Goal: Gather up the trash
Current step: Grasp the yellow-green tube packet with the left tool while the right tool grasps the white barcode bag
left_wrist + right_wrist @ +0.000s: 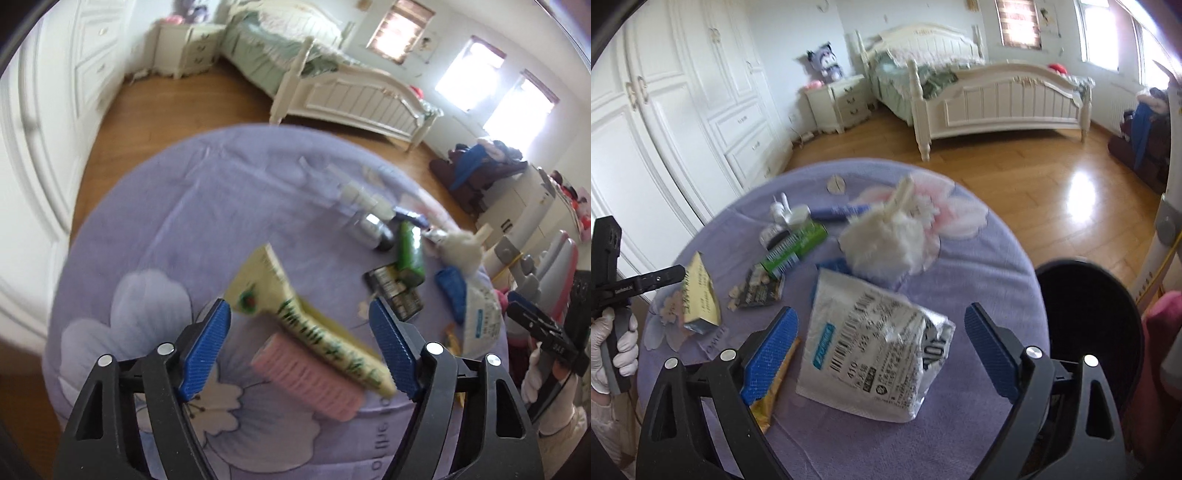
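A round table with a purple flowered cloth (155,221) (979,258) carries the trash. My left gripper (300,325) is open above a yellow box (295,314) and a pink ridged roll (310,380). My right gripper (881,334) is open around a crumpled silver-white mailer bag (875,347), fingers apart on either side, not touching it. A green box (794,251) (409,254), a dark wrapper (762,290) (395,291), a white fluffy toy (886,240) and small bottles (783,214) lie further back. A yellow wrapper (775,380) lies under my right gripper's left finger.
A black bin (1089,332) stands right of the table. A white wardrobe (665,129) is at the left, a bed (979,92) behind on the wooden floor. The left hand-held gripper (613,295) shows at the right wrist view's left edge.
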Tool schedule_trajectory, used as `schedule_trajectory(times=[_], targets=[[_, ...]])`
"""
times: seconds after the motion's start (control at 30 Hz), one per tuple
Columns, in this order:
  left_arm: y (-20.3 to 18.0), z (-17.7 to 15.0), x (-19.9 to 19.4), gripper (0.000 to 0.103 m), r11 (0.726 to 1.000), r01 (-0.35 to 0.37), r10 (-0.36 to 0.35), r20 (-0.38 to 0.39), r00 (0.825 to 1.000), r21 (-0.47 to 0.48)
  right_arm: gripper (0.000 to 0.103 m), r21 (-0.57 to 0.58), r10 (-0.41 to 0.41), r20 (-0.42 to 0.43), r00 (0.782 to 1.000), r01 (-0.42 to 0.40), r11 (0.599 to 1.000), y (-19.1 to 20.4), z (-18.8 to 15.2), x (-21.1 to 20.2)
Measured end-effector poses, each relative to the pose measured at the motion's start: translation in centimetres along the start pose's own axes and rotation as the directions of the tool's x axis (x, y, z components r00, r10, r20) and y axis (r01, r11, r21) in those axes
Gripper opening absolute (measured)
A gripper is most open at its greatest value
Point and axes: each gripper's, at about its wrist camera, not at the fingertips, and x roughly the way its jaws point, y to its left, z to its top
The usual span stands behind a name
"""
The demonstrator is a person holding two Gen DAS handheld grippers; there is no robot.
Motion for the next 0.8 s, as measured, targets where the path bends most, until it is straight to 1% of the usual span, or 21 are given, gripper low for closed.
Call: schedule_trajectory(times=[0.03,0.07,0.1,0.13,0.17,0.2,0.23,0.27,0.3,0.33,0.37,0.4,0.43,0.5,0.6,0.73,0.8], targets=[[0.5,0.0,0.8,0.072,1.000,0.006,-0.006,-0.027,1.000,-0.017,0.090,0.006,-0.010,-0.027,1.000,0.010,1.000,0.0,-0.4,0.7],[0.8,0.1,1.4,0.067,1.000,0.007,-0.008,-0.041,0.999,-0.019,0.090,0.006,-0.014,-0.048,0.999,0.015,1.000,0.0,-0.7,1.3],[0.6,-0.1,1.4,0.060,1.000,-0.003,0.003,-0.020,1.000,-0.004,0.090,0.003,-0.011,-0.068,0.998,0.011,1.000,0.0,-1.2,1.9],[0.6,0.1,1.7,0.054,1.000,-0.007,0.007,-0.024,1.000,0.009,0.088,-0.001,-0.005,-0.083,0.997,0.005,1.000,0.1,-1.5,2.3],[0.7,0.4,2.0,0.042,1.000,0.013,-0.013,-0.033,0.999,0.002,0.082,-0.009,-0.009,-0.090,0.996,0.008,1.000,0.2,-1.9,2.6],[0.8,0.5,2.3,0.031,1.000,0.012,-0.012,-0.034,0.999,0.000,0.078,-0.019,-0.011,-0.094,0.996,0.009,1.000,0.3,-2.2,2.7],[0.7,0.6,2.4,0.025,1.000,0.010,-0.010,-0.033,0.999,0.005,0.071,-0.027,-0.013,-0.079,0.997,0.011,1.000,0.5,-2.5,2.5],[0.6,0.8,2.6,0.018,1.000,0.024,-0.024,-0.036,0.999,0.008,0.067,-0.032,-0.010,-0.064,0.998,0.008,0.999,0.6,-2.6,2.2],[0.5,0.6,2.5,0.016,1.000,0.026,-0.026,-0.031,0.999,0.009,0.055,-0.034,-0.008,-0.055,0.998,0.006,0.999,0.6,-2.6,1.8],[0.4,0.7,2.4,0.015,0.999,0.032,-0.031,-0.017,0.999,0.015,0.049,-0.039,-0.006,-0.043,0.999,0.005,0.999,0.7,-2.5,1.4],[0.1,0.6,2.3,0.012,0.999,0.041,-0.041,-0.004,0.999,0.017,0.046,-0.045,-0.007,-0.027,1.000,0.006,0.999,0.8,-2.4,0.8],[-0.6,0.5,2.0,0.009,0.998,0.058,-0.058,0.017,0.998,0.018,0.041,-0.049,-0.008,-0.015,1.000,0.007,0.999,0.8,-2.4,0.3],[-0.9,0.5,1.5,0.008,0.997,0.070,-0.071,0.037,0.997,0.023,0.038,-0.055,-0.004,-0.002,1.000,0.004,0.998,0.9,-2.4,-0.2],[-2.1,0.8,0.6,0.005,0.997,0.069,-0.073,0.080,0.994,0.046,0.033,-0.070,0.006,0.028,1.000,-0.004,0.998,1.1,-2.3,-1.1],[-4.4,1.1,-1.0,0.005,0.993,0.081,-0.093,0.137,0.986,0.086,0.026,-0.097,0.008,0.080,0.997,0.000,0.995,1.6,-1.8,-2.3],[-8.1,1.6,-2.7,0.005,0.980,0.133,-0.159,0.185,0.970,0.147,0.020,-0.127,-0.001,0.175,0.985,0.023,0.992,2.1,-1.1,-4.7],[-10.5,1.7,-3.1,0.005,0.969,0.163,-0.198,0.194,0.961,0.184,0.020,-0.131,-0.005,0.211,0.977,0.034,0.991,1.9,-0.8,-5.7]])
